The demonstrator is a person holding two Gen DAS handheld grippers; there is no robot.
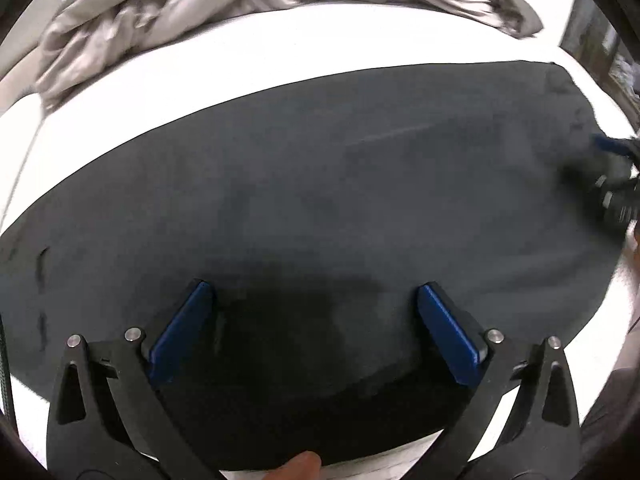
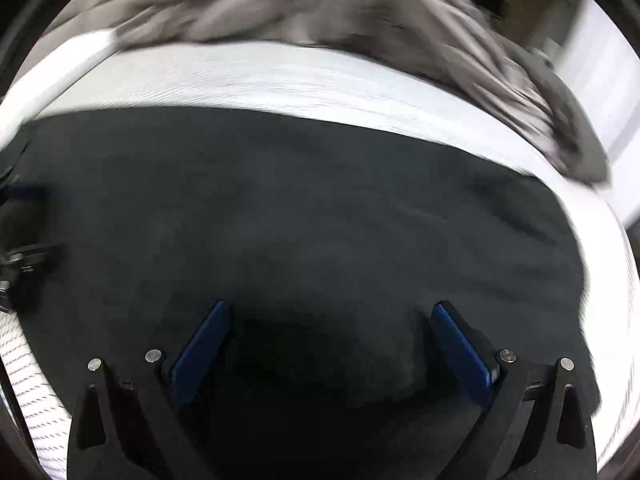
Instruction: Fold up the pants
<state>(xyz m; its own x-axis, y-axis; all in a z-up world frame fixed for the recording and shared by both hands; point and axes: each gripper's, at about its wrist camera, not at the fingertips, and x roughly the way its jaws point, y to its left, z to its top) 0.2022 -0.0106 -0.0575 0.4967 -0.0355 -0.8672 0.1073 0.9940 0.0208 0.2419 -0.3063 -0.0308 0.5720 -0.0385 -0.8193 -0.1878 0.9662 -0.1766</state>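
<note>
The pants lie spread flat and dark on the white bed, with a grey blanket bunched at the far side. The left gripper hangs just above the near part of the cloth, its blue fingers wide apart and holding nothing. The right gripper is likewise wide open and empty over the pants; its view is blurred. In the left view it shows at the far right edge of the cloth. To fold well, each gripper should likely pinch one edge of the fabric, taking all layers, then lift evenly and lay it across so the edges meet without wrinkles. No brand, label or writing can be read.
</note>
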